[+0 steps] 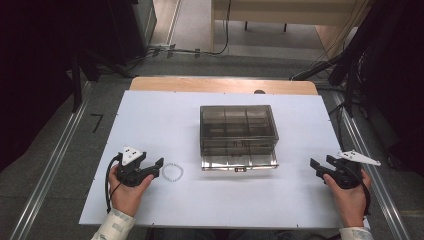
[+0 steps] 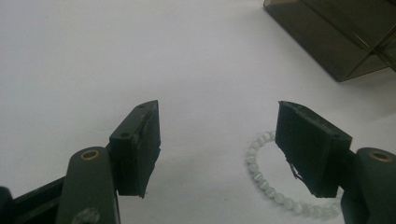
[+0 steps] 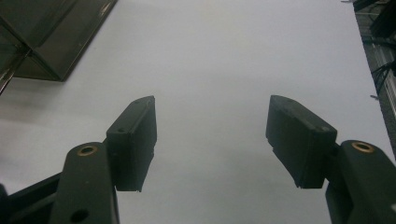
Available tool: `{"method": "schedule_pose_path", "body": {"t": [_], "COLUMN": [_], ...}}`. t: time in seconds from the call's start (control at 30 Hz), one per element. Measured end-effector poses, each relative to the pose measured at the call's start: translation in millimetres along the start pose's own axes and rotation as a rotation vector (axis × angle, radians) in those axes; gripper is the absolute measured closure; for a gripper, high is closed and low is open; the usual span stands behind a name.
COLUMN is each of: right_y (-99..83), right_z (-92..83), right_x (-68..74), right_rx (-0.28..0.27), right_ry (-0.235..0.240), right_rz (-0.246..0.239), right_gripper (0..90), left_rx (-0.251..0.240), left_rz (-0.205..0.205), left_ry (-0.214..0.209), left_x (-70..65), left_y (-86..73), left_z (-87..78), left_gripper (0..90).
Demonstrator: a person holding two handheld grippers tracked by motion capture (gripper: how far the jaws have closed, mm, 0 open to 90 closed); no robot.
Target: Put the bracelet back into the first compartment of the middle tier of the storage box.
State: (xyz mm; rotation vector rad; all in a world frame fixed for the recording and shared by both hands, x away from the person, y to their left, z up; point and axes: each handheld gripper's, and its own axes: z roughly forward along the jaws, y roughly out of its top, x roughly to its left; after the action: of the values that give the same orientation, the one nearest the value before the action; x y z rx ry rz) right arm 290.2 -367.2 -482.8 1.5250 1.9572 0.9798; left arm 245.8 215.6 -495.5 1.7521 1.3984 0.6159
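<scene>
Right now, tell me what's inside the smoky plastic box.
Through the tinted box I see dividers forming compartments, and a bottom drawer pulled slightly out toward the person. Nothing clearly lies in them, but the dark plastic hides small things. The bead bracelet lies outside on the table.

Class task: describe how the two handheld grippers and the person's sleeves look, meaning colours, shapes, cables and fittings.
Both the left gripper and right gripper are black, each with two flat rectangular jaws on arms with brass-coloured pivot rings. Each carries a pale three-cornered plate on top. A black cable loops from the left one. The sleeves are light-coloured with a faint pattern.
</scene>
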Motion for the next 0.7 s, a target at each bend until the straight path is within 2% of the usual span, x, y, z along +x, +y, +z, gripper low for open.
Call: {"method": "schedule_pose_path", "body": {"t": [0.7], "right_y": [-0.5], "right_z": [1.3], "right_x": [0.0], "right_rx": [0.006], "right_ry": [0.001], "right_rz": [-0.001], "right_gripper": [31.8], "left_rx": [0.004], "left_rz": [0.008], "left_ry": [-0.023], "left_x": [-2.2], "left_y": [-0.2], "left_z": [0.8], "left_gripper": [31.8]}}
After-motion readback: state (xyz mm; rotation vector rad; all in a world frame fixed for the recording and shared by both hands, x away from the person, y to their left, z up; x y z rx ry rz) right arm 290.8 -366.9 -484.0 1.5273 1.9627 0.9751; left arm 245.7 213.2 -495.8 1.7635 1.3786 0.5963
